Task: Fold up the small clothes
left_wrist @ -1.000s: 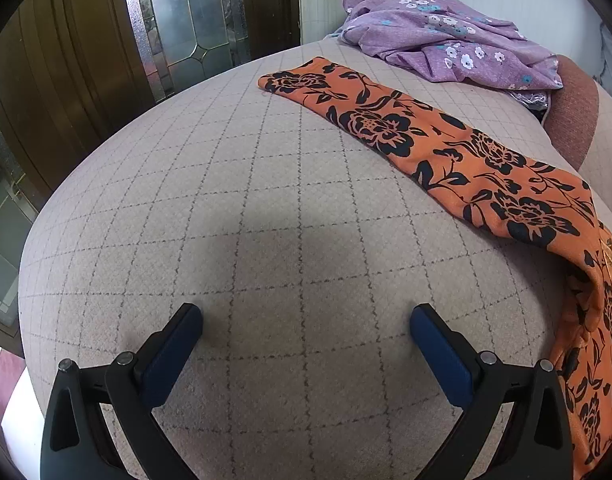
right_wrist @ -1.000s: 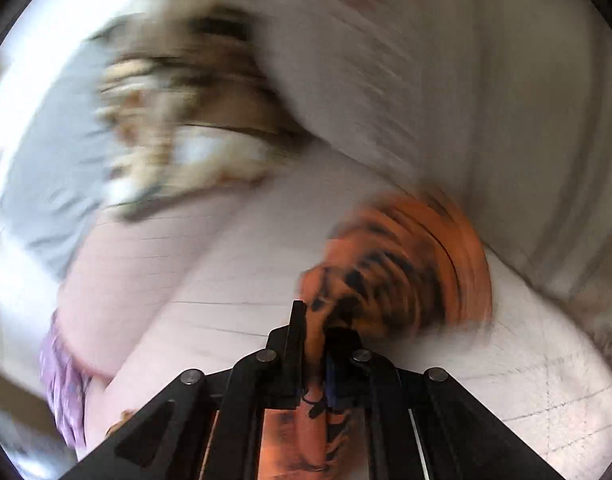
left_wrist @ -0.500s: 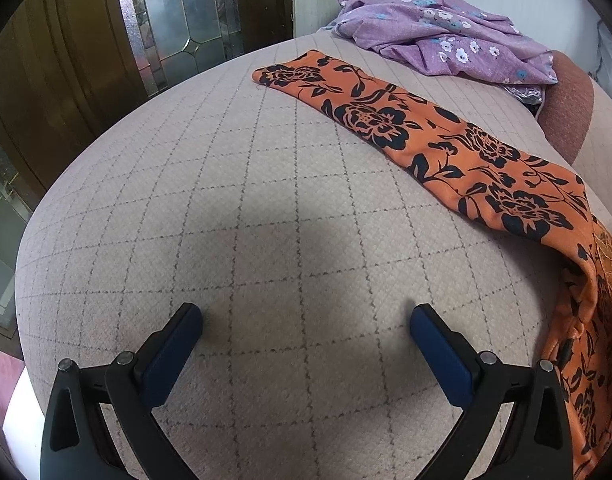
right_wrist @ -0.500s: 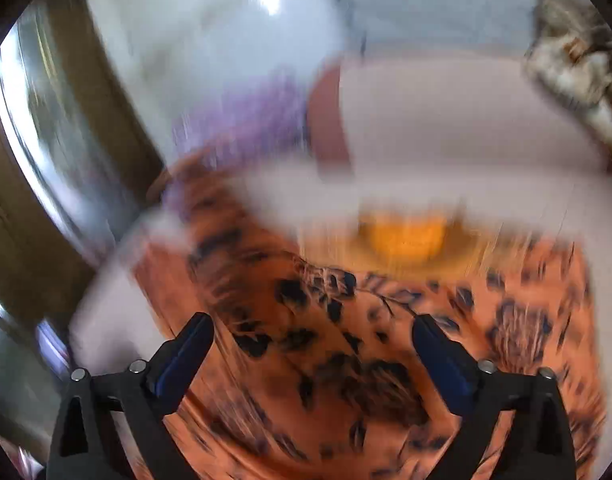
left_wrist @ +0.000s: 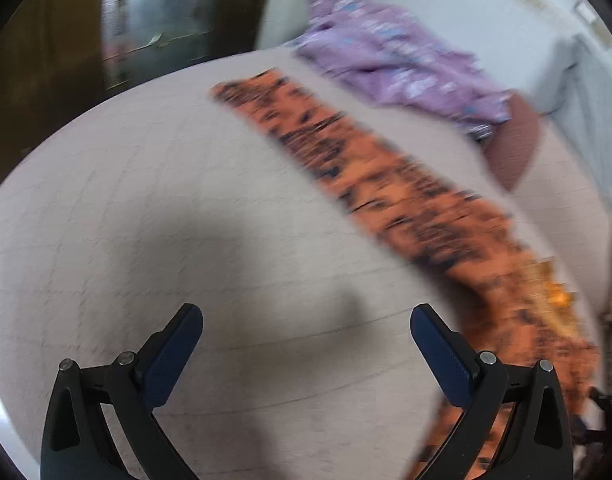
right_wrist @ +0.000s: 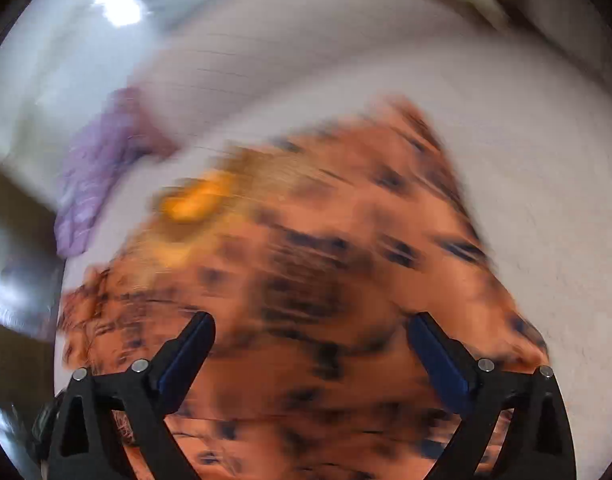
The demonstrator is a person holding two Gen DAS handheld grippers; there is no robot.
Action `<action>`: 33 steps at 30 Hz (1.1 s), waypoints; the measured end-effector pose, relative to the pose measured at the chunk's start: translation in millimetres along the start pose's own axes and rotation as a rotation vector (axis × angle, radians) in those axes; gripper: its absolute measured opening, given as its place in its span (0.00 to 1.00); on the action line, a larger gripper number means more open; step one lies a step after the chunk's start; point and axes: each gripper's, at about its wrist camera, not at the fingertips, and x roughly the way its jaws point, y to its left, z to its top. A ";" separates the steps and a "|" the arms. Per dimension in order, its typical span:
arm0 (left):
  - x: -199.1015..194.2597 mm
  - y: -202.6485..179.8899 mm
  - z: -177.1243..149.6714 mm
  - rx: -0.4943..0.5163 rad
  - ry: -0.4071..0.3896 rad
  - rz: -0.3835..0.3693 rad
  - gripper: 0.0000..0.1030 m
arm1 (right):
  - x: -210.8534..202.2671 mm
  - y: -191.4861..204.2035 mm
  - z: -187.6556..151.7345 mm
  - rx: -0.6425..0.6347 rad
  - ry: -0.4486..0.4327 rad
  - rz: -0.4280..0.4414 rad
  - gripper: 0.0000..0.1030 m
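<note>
Your left gripper [left_wrist: 306, 344] hovered over the bed [left_wrist: 186, 208], jaws spread and empty. Your right gripper [right_wrist: 310, 344], jaws likewise released, hung above the orange floral garment [right_wrist: 326, 264].

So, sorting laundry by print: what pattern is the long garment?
Orange garment with a black print, blurred; clearest in the left wrist view.

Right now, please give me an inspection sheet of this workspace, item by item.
Surface: beige checked bed cover, bare under the left gripper.
Job's things: orange floral garment lying stretched out in a long strip; its wider part spreads under the right gripper.
Clutter: purple floral cloth bunched at the far end; reddish-brown cushion beside it.
Grippers: left gripper open, holding nothing; right gripper open above the garment, holding nothing.
Cables: nothing seen.
Surroundings: wooden door with glass; white wall. Both views are motion-blurred.
</note>
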 end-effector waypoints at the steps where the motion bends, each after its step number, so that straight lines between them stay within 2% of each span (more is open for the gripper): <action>1: -5.7 -1.4 6.1 0.003 -0.027 -0.041 1.00 | -9.3 -3.7 -4.7 0.005 -0.051 0.054 0.95; 2: -10.8 -4.3 16.4 0.016 -0.060 -0.094 1.00 | -20.5 -0.7 -10.7 -0.032 -0.111 0.054 0.96; 4: -5.0 -8.0 41.1 0.032 -0.061 -0.145 1.00 | -29.3 11.3 -27.4 -0.133 -0.195 0.020 0.96; 6: 12.0 0.9 70.3 -0.024 -0.041 -0.224 1.00 | -19.5 17.7 -45.7 -0.228 -0.206 -0.011 0.96; 8: 40.9 19.5 101.6 -0.116 -0.009 -0.228 1.00 | -0.4 16.9 -60.6 -0.274 -0.172 -0.033 0.97; 9: 51.2 24.7 110.3 -0.144 0.000 -0.230 0.99 | -2.4 16.6 -59.7 -0.272 -0.184 -0.028 0.98; 11: 79.7 45.3 134.9 -0.219 0.024 -0.199 0.87 | 0.8 17.7 -58.1 -0.266 -0.174 -0.012 1.00; 13: 102.6 61.6 152.3 -0.272 0.046 -0.157 0.70 | 5.3 20.2 -60.2 -0.269 -0.177 -0.014 1.00; 14: 112.5 69.5 160.2 -0.294 0.046 -0.116 0.67 | 5.3 19.6 -60.2 -0.272 -0.178 -0.019 1.00; 16: 131.6 80.6 167.4 -0.331 0.061 -0.080 0.67 | 3.3 16.3 -60.6 -0.280 -0.181 -0.029 1.00; 19: 141.7 73.4 174.9 -0.277 0.041 -0.054 0.73 | 4.6 19.4 -61.9 -0.296 -0.180 -0.052 1.00; 20: 143.1 68.1 177.1 -0.248 0.038 -0.022 0.73 | 4.5 18.8 -61.5 -0.297 -0.179 -0.054 1.00; 22: 145.8 67.4 178.8 -0.263 0.013 0.009 0.72 | 4.9 18.2 -61.7 -0.297 -0.179 -0.052 1.00; 23: 148.2 63.1 178.1 -0.256 0.009 0.042 0.67 | 4.4 18.0 -61.7 -0.296 -0.178 -0.052 1.00; 24: 151.2 60.6 180.7 -0.230 0.010 0.081 0.58 | 4.5 18.1 -61.8 -0.296 -0.178 -0.052 1.00; 25: 154.1 55.8 182.2 -0.187 0.014 0.147 0.23 | 4.6 18.3 -61.9 -0.297 -0.178 -0.053 1.00; 26: 156.7 55.9 184.3 -0.162 0.021 0.187 0.07 | 5.3 18.3 -61.7 -0.298 -0.178 -0.055 1.00; 28: 153.9 64.9 189.2 -0.191 0.034 0.139 0.06 | 5.4 18.0 -61.2 -0.297 -0.177 -0.054 1.00; 30: 137.7 56.6 193.9 -0.144 0.007 0.160 0.05 | 5.2 18.3 -61.6 -0.297 -0.177 -0.054 1.00; 31: 122.7 45.0 195.7 -0.094 -0.031 0.163 0.05 | 4.8 18.1 -61.5 -0.297 -0.177 -0.054 1.00; 33: 78.5 10.6 198.2 0.018 -0.131 0.116 0.05 | 5.3 18.5 -61.4 -0.297 -0.176 -0.054 1.00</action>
